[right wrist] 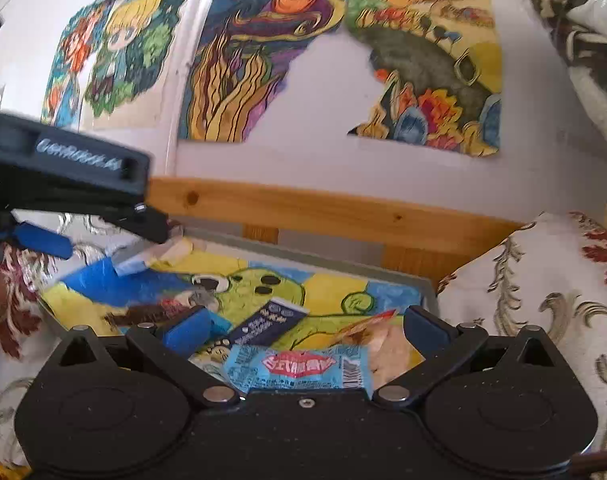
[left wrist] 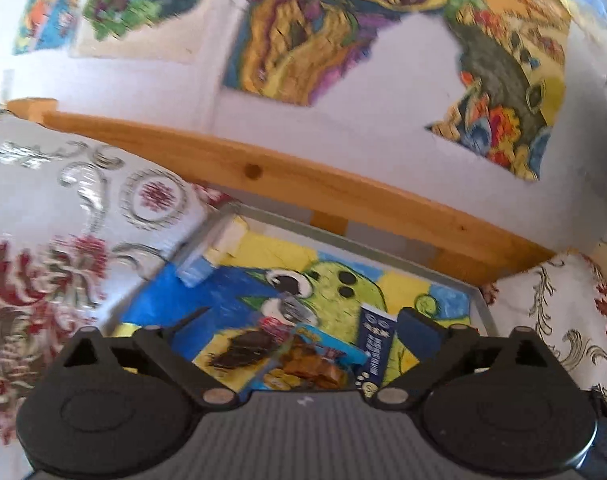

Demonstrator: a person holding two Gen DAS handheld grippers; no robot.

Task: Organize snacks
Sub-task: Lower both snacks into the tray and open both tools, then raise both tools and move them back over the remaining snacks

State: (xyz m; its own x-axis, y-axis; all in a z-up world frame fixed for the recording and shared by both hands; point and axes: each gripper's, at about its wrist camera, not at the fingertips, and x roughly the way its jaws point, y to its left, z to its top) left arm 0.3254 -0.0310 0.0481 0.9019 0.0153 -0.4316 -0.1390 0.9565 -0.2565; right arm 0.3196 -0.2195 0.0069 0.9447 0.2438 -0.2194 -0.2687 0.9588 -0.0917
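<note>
Between right tool (right wrist: 303, 330) fingers, red-labelled blue packet (right wrist: 299, 366)

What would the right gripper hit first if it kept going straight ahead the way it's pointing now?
Probably the light blue snack packet lying between the open right gripper fingers, on the painted tray; depth is hard to judge.

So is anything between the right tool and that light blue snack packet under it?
Nothing visible. The right tool is open, and the blue packet lies between its fingers near the base, on the painted tray. A dark blue packet and an orange-edged one lie just beyond it, not in front.
</note>
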